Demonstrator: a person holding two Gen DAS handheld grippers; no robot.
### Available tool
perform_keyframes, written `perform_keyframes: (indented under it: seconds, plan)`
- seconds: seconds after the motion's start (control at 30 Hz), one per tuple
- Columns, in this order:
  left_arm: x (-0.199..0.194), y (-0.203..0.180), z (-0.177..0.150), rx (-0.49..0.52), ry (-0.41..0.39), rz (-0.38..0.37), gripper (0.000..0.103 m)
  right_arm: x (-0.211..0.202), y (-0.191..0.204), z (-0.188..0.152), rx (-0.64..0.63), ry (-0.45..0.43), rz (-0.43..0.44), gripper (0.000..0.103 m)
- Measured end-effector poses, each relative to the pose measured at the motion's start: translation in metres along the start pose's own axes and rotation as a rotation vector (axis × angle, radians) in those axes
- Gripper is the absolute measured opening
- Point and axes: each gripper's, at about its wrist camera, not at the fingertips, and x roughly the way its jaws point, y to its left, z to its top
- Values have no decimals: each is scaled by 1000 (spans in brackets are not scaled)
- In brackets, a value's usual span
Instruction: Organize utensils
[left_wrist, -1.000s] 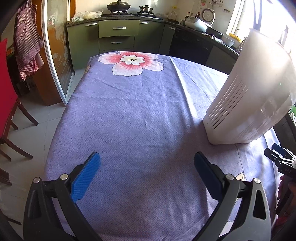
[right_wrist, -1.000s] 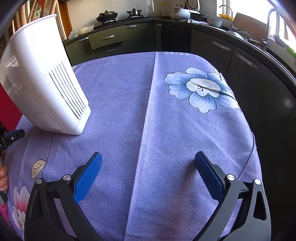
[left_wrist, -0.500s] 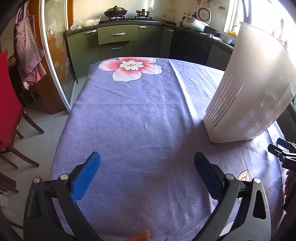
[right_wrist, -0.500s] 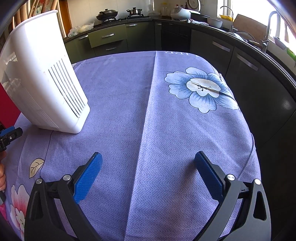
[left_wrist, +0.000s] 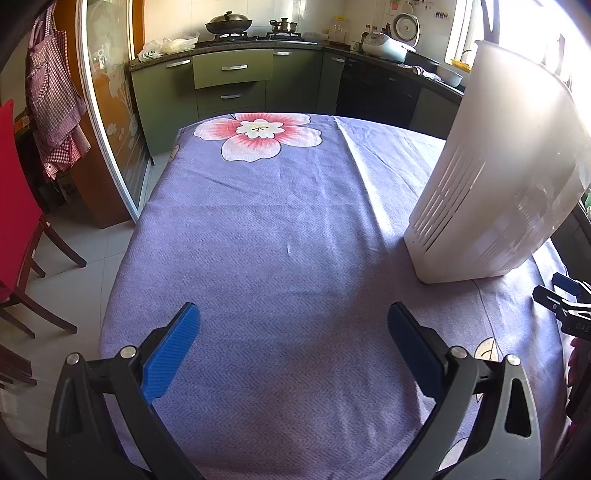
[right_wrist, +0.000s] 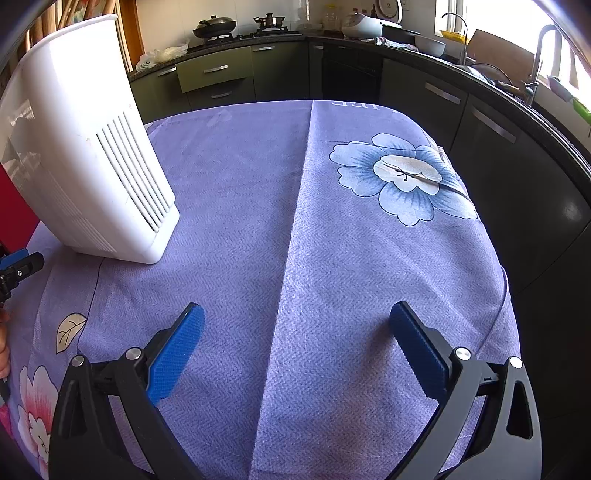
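Left wrist: white holder (left_wrist: 495, 192) ahead-right of left gripper (left_wrist: 293, 341), gaping, empty.

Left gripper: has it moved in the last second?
Yes. In its own view the pink flower sits lower and more floor shows, so the left gripper has pulled back or tilted up.
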Motion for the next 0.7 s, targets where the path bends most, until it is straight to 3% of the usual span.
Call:
perform_keyframes:
  seconds: [0.7]
  plan:
    - [2,-1,1,-5,-7,7,96,0,2,1,-3,2,-5,100]
